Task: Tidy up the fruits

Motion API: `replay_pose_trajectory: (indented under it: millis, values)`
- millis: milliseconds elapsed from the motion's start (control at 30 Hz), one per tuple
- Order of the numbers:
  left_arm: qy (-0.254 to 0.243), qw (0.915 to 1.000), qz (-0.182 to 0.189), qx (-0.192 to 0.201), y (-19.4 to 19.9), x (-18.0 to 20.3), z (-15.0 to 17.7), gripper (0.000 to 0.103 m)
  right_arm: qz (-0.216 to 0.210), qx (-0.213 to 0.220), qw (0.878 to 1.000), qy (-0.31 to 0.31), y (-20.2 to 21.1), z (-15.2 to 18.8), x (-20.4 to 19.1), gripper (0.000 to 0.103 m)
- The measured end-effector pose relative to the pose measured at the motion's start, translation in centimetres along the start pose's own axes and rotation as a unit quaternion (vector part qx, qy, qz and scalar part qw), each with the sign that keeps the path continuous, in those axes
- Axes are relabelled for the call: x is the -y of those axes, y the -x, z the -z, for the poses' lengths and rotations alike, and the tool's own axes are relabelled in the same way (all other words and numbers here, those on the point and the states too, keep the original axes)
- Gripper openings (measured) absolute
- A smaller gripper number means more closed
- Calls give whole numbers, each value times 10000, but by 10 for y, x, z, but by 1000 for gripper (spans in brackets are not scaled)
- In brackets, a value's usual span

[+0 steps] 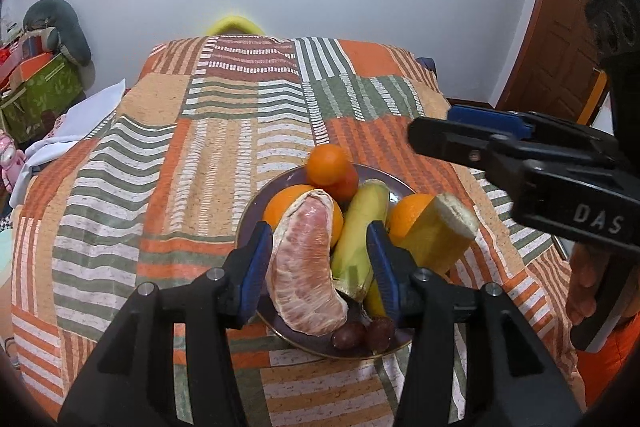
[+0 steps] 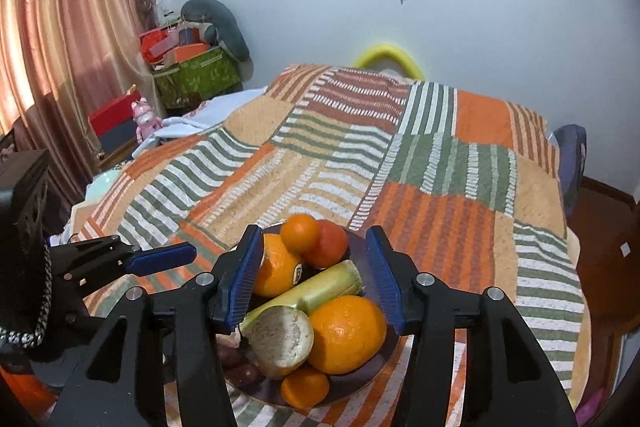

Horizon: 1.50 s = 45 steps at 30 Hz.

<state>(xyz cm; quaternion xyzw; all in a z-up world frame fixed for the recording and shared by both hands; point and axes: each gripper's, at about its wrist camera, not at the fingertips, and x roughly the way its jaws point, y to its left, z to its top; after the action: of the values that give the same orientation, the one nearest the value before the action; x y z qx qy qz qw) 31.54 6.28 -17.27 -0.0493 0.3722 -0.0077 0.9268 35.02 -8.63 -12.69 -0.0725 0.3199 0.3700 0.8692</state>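
Fruit is piled on a dark plate [image 1: 256,211] set on a striped patchwork bedspread [image 1: 160,155]: a peeled pomelo segment [image 1: 306,267], a banana [image 1: 360,227], oranges [image 2: 346,333], grapes [image 1: 346,337] and a cut yellow piece [image 2: 280,341]. The left claw [image 1: 318,267] stands partly open, pads clear, with the pomelo segment and banana between its blue fingers. The right claw [image 2: 314,279] is likewise partly open and empty, poised just above the pile with the cut piece and a large orange below the gap.
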Motion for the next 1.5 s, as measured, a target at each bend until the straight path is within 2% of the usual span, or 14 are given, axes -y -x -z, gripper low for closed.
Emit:
replay_pose_trajectory:
  millis: [500,700,933,1067,1100,1200,1300,1400,1500]
  values:
    - [66,9990,-202,403,70,-4,8,49,310,284,9991,-112,57,19,-9,49]
    - [11,9952,-196,963,135,7,9,49,483,698,9962,-170,106,24,-26,49]
    - [-207,9819,-92,1882,228,38,14,49,810,1436,9862,-143,177,28,-55,49]
    - [-272,9754,9,2186,265,49,20,49,903,1803,9794,-113,212,32,-73,50]
    - [-284,9739,23,2254,272,52,22,49,931,1876,9778,-91,218,33,-76,51]
    - [-364,9695,11,2424,292,58,27,50,1102,2183,9696,-31,237,35,-89,64]
    - [-353,9665,-19,2542,305,62,32,62,1247,2398,9628,63,245,38,-99,71]
    - [-356,9645,-52,2615,313,64,37,66,1336,2535,9580,75,250,39,-104,83]
    - [-346,9638,-95,2640,316,64,40,73,1326,2570,9573,32,248,39,-105,84]
